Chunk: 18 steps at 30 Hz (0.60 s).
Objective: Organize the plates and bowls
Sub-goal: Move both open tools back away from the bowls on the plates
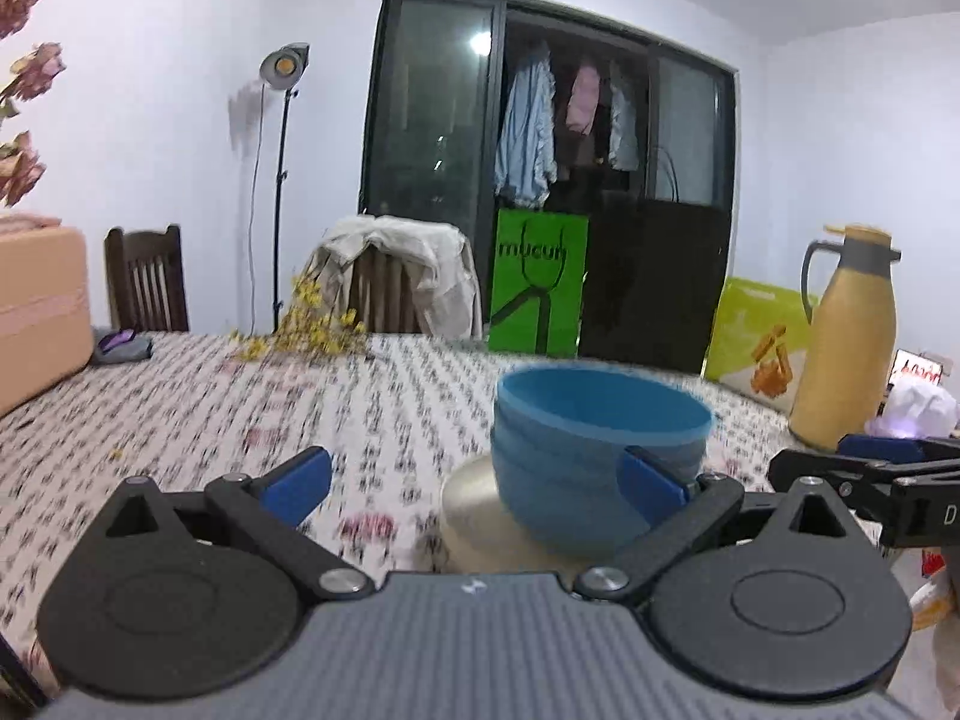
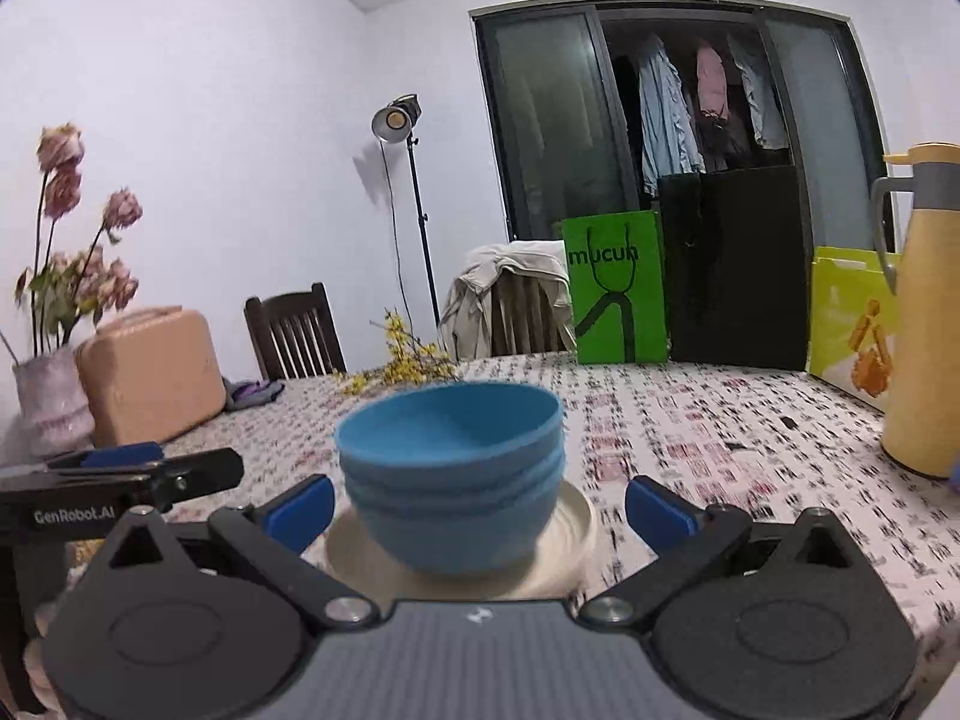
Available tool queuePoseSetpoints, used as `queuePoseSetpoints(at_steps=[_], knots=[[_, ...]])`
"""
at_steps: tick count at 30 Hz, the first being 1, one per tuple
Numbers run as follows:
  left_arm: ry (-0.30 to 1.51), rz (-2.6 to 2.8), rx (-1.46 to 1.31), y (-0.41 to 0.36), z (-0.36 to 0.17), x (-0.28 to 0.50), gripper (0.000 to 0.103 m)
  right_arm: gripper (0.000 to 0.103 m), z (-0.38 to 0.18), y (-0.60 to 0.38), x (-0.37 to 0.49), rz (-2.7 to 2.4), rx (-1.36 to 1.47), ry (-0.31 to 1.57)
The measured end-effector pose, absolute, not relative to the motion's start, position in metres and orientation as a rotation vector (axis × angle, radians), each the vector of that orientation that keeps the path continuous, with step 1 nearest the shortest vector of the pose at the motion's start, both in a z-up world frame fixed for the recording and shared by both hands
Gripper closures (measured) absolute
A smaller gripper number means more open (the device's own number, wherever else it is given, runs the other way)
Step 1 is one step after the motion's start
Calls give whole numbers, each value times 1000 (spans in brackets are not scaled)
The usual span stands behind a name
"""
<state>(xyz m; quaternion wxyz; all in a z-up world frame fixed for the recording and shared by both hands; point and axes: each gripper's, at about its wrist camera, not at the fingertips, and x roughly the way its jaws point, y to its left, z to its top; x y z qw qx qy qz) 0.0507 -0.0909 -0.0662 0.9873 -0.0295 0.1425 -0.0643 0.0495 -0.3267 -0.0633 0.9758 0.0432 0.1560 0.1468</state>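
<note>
Left wrist view showed the left gripper (image 1: pixel 477 480) with its jaws spread wide and nothing between them; its right pad (image 1: pixel 651 483) sat in front of the bowls (image 1: pixel 594 444), though whether it touched them could not be told through the blur. Three blue bowls were nested upright in one stack, standing on a cream plate (image 1: pixel 468 504) on the patterned tablecloth (image 1: pixel 240 408). At the right edge of that view the right gripper (image 1: pixel 870 462) reached in from the side, near the stack.

Right wrist view showed the right gripper (image 2: pixel 480 507) also wide open and empty, with the bowls (image 2: pixel 453 468) and the plate (image 2: pixel 570 522) directly ahead, between the two blue pads but apart from both. The left gripper (image 2: pixel 132 468) came in from the left edge, beside the stack and clear of it.

Farther back on the table lay a sprig of yellow flowers (image 2: pixel 408 360) and a peach case (image 2: pixel 150 372) next to a vase (image 2: pixel 51 402) of dried roses (all on the left side). A yellow thermos (image 2: pixel 924 324) stood at the right, well apart from the bowls, with a green bag (image 2: pixel 618 294) behind the table's far edge.
</note>
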Motion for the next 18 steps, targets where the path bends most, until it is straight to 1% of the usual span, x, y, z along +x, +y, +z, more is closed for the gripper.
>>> queuePoseSetpoints(at_steps=[5,18], knots=[[309,-74,-9,-97,-86,29,0,0,-79,-334,21,281,70,318],[399,-26,-27,-96,-120,-5,0,0,-115,-350,-30,231,56,325]])
